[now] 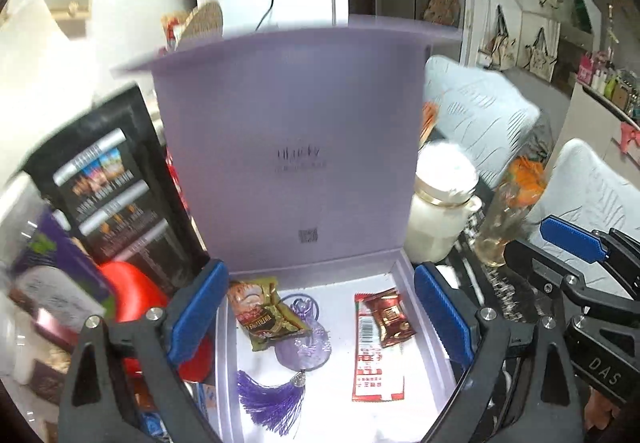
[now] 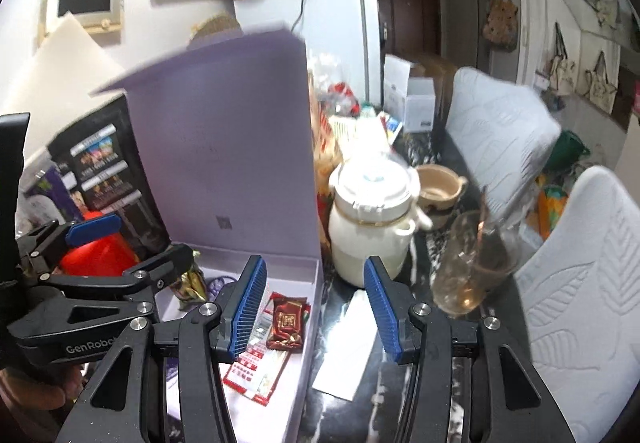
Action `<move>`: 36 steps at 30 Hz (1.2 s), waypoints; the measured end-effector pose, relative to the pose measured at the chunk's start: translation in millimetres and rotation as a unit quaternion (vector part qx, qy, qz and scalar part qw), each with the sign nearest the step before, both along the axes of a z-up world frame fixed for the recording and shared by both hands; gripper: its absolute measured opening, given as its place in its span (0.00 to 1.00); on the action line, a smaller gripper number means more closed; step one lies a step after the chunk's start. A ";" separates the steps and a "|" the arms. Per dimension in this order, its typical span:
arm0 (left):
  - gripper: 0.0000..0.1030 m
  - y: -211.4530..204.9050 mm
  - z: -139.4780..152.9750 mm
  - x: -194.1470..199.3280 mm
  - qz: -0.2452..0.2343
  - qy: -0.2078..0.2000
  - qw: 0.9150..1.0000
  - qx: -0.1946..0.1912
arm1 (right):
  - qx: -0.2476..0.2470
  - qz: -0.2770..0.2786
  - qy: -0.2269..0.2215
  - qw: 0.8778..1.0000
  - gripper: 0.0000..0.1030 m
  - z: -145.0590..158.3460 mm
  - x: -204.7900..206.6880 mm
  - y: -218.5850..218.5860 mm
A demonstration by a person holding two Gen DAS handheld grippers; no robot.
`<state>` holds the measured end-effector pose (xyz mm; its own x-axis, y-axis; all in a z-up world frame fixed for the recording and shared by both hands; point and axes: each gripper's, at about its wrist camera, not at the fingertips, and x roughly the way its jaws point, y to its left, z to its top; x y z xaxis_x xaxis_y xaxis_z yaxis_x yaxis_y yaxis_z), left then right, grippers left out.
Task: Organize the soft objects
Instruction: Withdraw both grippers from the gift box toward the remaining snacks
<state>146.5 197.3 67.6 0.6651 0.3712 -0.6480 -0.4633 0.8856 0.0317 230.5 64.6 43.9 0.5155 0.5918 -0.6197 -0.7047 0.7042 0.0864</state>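
Observation:
An open lilac box stands with its lid upright. On its white floor lie a gold-brown snack packet, a purple sachet with a tassel, a long red wrapper and a small red-brown candy packet. My left gripper hovers over the box, open wide and holding nothing. Beside the box's right wall my right gripper also stands open and empty. The red wrapper and the candy packet show past its left finger. The left gripper appears at the left of the right wrist view.
A white lidded ceramic jar and a glass cup stand right of the box on the dark table, with a white paper in front. A black package and a red object crowd the left. White chairs are at right.

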 end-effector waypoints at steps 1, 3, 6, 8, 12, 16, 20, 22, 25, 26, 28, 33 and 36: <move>0.92 -2.9 6.6 -4.7 -0.002 -0.006 1.000 0.004 | 0.004 0.000 -0.006 1.000 0.49 6.5 -3.5 -4.1; 0.92 -12.5 19.1 -12.4 -0.003 -0.019 1.000 0.014 | 0.010 -0.001 -0.018 1.000 0.49 18.9 -11.5 -11.8; 0.92 -24.7 34.6 -26.2 -0.005 -0.038 0.999 0.026 | 0.020 -0.002 -0.040 0.999 0.49 36.8 -26.2 -23.1; 0.92 -33.1 43.0 -36.1 -0.009 -0.048 0.998 0.033 | 0.027 -0.005 -0.054 0.998 0.49 47.4 -36.8 -32.0; 0.92 -48.4 57.0 -58.7 -0.015 -0.066 0.997 0.047 | 0.043 -0.008 -0.074 0.996 0.49 64.5 -58.5 -50.2; 0.92 -64.8 69.4 -83.7 -0.023 -0.084 0.995 0.053 | 0.055 -0.007 -0.096 0.994 0.53 77.7 -83.3 -68.1; 0.95 -79.4 74.6 -106.5 -0.032 -0.096 0.993 0.056 | 0.058 -0.002 -0.114 0.992 0.54 85.2 -109.6 -84.0; 1.00 -86.5 75.9 -118.6 -0.034 -0.103 0.992 0.060 | 0.063 -0.003 -0.121 0.991 0.62 87.4 -122.6 -93.7; 1.00 -96.1 75.4 -132.9 -0.038 -0.109 0.991 0.065 | 0.069 -0.006 -0.129 0.989 0.70 88.5 -142.9 -108.9; 1.00 -99.0 74.3 -137.0 -0.042 -0.110 0.991 0.064 | 0.070 -0.007 -0.131 0.989 0.72 88.2 -147.0 -111.9; 1.00 -104.8 70.7 -144.6 -0.050 -0.109 0.991 0.061 | 0.071 -0.012 -0.135 0.988 0.79 86.1 -158.1 -120.9; 1.00 -118.3 57.0 -157.6 -0.070 -0.100 0.991 0.054 | 0.070 -0.026 -0.137 0.988 0.82 76.1 -180.9 -142.6; 1.00 -125.8 46.8 -163.2 -0.085 -0.094 0.991 0.042 | 0.069 -0.038 -0.134 0.988 0.83 68.8 -190.9 -154.1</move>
<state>-16.6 71.5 114.4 0.8287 0.2914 -0.4779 -0.3126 0.9492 0.0366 39.6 -89.5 112.8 0.6964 0.6146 -0.3704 -0.6610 0.7504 0.0024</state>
